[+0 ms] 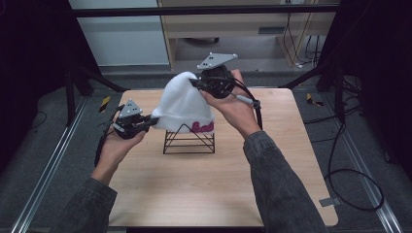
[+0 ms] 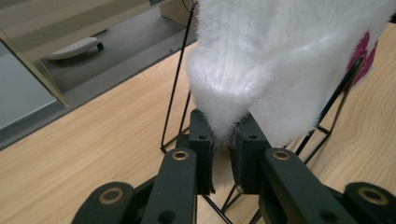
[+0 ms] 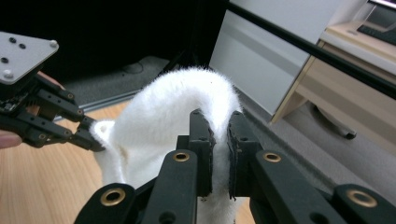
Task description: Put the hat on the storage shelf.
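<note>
We start with the wooden table (image 1: 204, 189), which takes up the middle and lower part of the high view. On it, just above the centre, stands a black wire stand (image 1: 189, 141), and over that stand sits the white fleecy hat (image 1: 182, 104) with pink lettering on its turned-up brim.

The hat is draped on the stand but pulled up and sideways between our two tools. Our right gripper (image 1: 196, 82), at upper centre of the high view, has its jaws closed on a fold of the crown; in the right gripper view the white pile is squeezed between the two black jaws. Our left gripper (image 1: 154, 120), at middle left, pinches the brim's edge; in the left gripper view a tuft of fabric is clamped between its jaws.

We judge the hat light, soft and stretchy, not fragile, but its fluffy pile may slip from a shallow pinch. We would take hold deep on the doubled brim, where the fabric is thickest, and lift it clear of the thin stand, which looks likely to tip.
</note>
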### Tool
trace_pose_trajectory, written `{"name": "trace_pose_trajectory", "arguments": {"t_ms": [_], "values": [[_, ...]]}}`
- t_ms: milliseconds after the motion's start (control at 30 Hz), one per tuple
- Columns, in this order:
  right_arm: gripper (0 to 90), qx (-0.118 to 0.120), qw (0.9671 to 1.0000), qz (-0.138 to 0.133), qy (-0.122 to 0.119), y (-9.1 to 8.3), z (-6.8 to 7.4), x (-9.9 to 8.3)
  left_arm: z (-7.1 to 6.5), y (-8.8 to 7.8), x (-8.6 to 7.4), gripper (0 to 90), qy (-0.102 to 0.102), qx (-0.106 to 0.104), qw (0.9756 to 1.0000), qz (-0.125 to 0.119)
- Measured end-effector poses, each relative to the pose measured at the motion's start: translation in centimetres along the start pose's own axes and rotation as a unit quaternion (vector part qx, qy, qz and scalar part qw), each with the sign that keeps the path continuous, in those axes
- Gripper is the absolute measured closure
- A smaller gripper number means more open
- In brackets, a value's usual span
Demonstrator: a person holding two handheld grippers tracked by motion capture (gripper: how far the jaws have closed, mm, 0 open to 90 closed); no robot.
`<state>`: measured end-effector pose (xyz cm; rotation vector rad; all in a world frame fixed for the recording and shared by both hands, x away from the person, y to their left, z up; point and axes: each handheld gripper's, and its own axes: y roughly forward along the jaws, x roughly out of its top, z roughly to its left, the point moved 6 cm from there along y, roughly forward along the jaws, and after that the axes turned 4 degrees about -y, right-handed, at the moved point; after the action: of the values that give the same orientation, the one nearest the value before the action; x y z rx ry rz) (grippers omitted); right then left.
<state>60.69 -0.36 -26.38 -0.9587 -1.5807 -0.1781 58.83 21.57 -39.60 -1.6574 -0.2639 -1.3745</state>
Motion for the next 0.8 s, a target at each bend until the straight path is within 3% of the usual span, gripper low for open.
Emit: {"name": "trace_pose_trajectory", "arguments": {"t_ms": [200, 800], "values": [[82.9, 0.008, 0.9999, 0.013, 0.004, 0.2, 0.2, -1.3, -0.5, 0.9, -1.0, 79.5, 0.001, -0.010, 0.9999, 0.011], [82.4, 0.026, 0.9992, 0.030, 0.005, 0.5, 1.4, -2.2, -0.7, 1.4, -2.5, 79.3, -0.001, -0.022, 0.9995, 0.024]]}}
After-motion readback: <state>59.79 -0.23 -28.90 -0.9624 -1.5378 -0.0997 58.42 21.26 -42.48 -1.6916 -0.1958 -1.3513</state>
